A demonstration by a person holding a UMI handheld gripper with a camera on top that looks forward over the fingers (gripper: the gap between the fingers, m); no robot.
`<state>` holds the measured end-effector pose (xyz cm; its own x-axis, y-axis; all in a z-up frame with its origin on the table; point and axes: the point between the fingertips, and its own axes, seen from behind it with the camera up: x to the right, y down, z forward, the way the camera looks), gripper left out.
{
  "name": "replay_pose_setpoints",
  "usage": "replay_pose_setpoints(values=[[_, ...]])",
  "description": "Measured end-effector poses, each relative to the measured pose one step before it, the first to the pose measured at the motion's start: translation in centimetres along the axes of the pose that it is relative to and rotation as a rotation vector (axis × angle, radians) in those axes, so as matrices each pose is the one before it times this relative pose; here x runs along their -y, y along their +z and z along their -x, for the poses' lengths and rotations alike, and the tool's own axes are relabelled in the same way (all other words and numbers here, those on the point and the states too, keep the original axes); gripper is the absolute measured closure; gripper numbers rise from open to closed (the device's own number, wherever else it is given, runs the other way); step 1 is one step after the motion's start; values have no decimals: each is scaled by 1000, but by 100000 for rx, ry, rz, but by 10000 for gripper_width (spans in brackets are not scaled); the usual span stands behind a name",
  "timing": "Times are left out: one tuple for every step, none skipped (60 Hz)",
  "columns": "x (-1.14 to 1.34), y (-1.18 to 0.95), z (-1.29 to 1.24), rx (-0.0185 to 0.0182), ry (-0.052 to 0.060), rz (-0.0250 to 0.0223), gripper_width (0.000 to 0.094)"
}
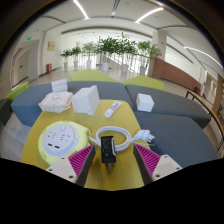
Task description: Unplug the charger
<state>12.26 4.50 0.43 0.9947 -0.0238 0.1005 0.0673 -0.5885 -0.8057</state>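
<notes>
A black charger lies on the yellow table, joined to a coiled white cable. It stands between my fingers with a clear gap on each side. My gripper is open, with the magenta pads low at either side of the charger. A round yellow-green power socket sits on the table just left of the charger, ahead of my left finger. The charger is apart from the socket.
Further back on the table are a white box, a smaller white box, a crumpled white thing and a small white bar. Grey sofa seats ring the table. Potted plants stand beyond.
</notes>
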Motion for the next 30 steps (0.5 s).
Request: replay_pose_setpoints(values=[[54,-163,-135,-231,-264,117,143],[68,-203,-45,97,-62,65,145],[86,-267,17,384,208,-8,148],[108,-294,78,586,437,-109,152],[112,-323,114,719,519,-99,150],[115,-375,90,737,495,-89,149],[133,-412,72,647,390,-144,145],[134,-452,118,557,219,-240,143],[68,-470,89,310,-115,-237,136],[179,-400,-20,390,-142,-258,129],[144,-492,-13,182,-235,-264,125],[122,-548,-62,-106,-248,-225,118],[109,-578,-85,-256,-265,-149,113],[90,-604,-84,-222,-302,-68,111],[94,-666,-62,-170,-354,-147,110],[123,-694,-63,-116,-371,-293,110],[130,-743,-35,-42,-376,-363,110],[94,-760,-29,-13,-305,-283,111],[109,-1039,-23,196,-251,-334,110],[46,-742,73,110,-335,-227,109],[46,-825,69,278,-278,-412,109],[25,-828,75,257,-272,-442,109],[-21,-812,63,131,-202,-377,105],[-54,-842,34,139,-182,-366,101],[-86,-829,93,179,-271,-270,102],[-77,-811,129,235,-238,-346,101],[-77,-763,130,129,-38,-362,100],[-105,-779,103,56,174,-339,101],[-111,-651,203,107,237,-301,99],[-218,-751,107,187,236,-243,100]])
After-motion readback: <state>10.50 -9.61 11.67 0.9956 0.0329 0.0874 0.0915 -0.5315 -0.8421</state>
